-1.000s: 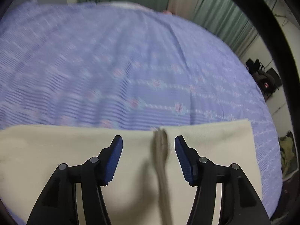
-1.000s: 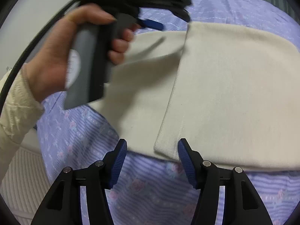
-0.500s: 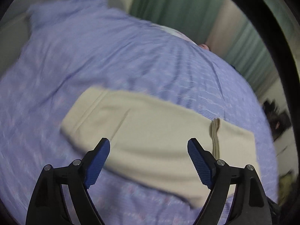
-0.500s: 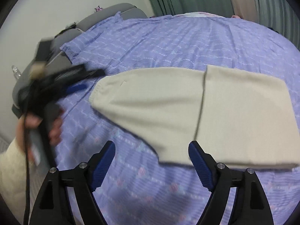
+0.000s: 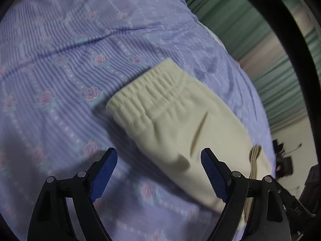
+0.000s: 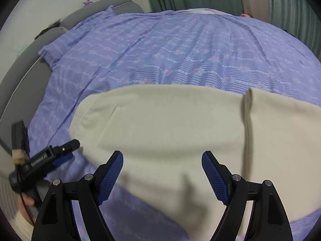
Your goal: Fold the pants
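Within the last second your left gripper (image 5: 158,172) and your right gripper (image 6: 162,174) both spread their jaws wide; no cloth was between the pads, so the leg fold had been let go. A second before, the left one looked at the folded edge; now it looked at the waistband (image 5: 148,88), near the middle of its frame. I judge that the first fold was finished and that you were getting ready for the next one, from the waist end.

The pants (image 6: 180,124) lay flat on the purple bedspread (image 6: 170,46), in the lower half of the right view. Their long axis ran from left to right in that frame: the waist pointed to the left, and the folded-over leg ends (image 6: 247,120) lay on top at the right.
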The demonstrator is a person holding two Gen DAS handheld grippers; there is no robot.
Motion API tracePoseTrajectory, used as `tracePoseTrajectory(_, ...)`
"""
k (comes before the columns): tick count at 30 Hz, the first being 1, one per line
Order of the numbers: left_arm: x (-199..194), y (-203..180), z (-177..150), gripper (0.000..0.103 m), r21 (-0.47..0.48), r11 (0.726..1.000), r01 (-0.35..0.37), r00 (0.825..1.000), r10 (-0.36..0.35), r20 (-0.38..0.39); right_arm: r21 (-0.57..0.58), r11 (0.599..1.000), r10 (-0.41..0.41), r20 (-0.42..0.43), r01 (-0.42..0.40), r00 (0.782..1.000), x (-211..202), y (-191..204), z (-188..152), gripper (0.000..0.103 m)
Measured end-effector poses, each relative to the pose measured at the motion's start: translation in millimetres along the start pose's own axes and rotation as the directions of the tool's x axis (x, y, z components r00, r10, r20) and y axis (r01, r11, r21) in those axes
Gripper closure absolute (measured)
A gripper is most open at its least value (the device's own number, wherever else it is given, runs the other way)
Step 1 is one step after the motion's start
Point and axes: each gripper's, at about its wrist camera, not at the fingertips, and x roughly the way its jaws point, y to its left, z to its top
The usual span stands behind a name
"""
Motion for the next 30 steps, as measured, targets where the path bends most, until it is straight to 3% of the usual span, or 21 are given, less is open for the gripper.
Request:
tracePoseTrajectory(4,26.9,21.3,20.0,0.019,-0.142,0.981,0.133,0.991,-0.133,0.013,0.009,1.0,-0.026,-0.006,0.026,1.0,16.7,3.1,12.6,0.022)
tracePoseTrajectory(10,52.6,19.9,34.2,0.021,-0.204,0.963,0.177,0.984,-0.172,0.045,0.004,0.999,-0.042,-0.013,0.042,0.999,29.4,6.7,21.9,0.022)
tracePoseTrajectory(14,64.2,12.8,44.6,0.059,-0.308,0.929,0.206,0.977,-0.212,0.014,0.041,0.999,-0.036,-0.02,0.036,0.999,30.7,1.3,25.4,0.022)
tracePoseTrajectory(16,58.6,10.7,45.9,0.07,-0.323,0.922,0.213,0.976,-0.217,0.025,0.047,0.998,-0.037,-0.019,0.037,0.999,27.3,-2.2,25.0,0.022)
tracePoseTrajectory(19,34.8,-10.5,46.0,0.076,-0.217,0.961,0.173,0.985,-0.166,0.048,0.021,0.999,-0.036,0.0,0.036,0.999,11.1,-6.8,23.4,0.022)
tracePoseTrajectory(23,-8.8,-74.6,44.8,0.078,0.013,0.995,0.095,0.986,-0.096,0.139,0.003,1.0,-0.028,0.053,0.027,0.998,-27.1,-24.2,19.4,0.022)
tracePoseTrajectory(25,-28.4,-111.3,39.8,0.078,0.125,0.991,0.037,0.979,-0.061,0.195,0.011,0.999,-0.033,0.083,0.032,0.996,-48.4,-38.1,16.8,0.022)
tracePoseTrajectory(30,-67.9,-209.2,13.5,0.078,0.359,0.933,-0.039,0.951,-0.076,0.3,0.084,0.994,-0.086,0.163,0.073,0.983,-111.6,-90.2,10.5,0.022)
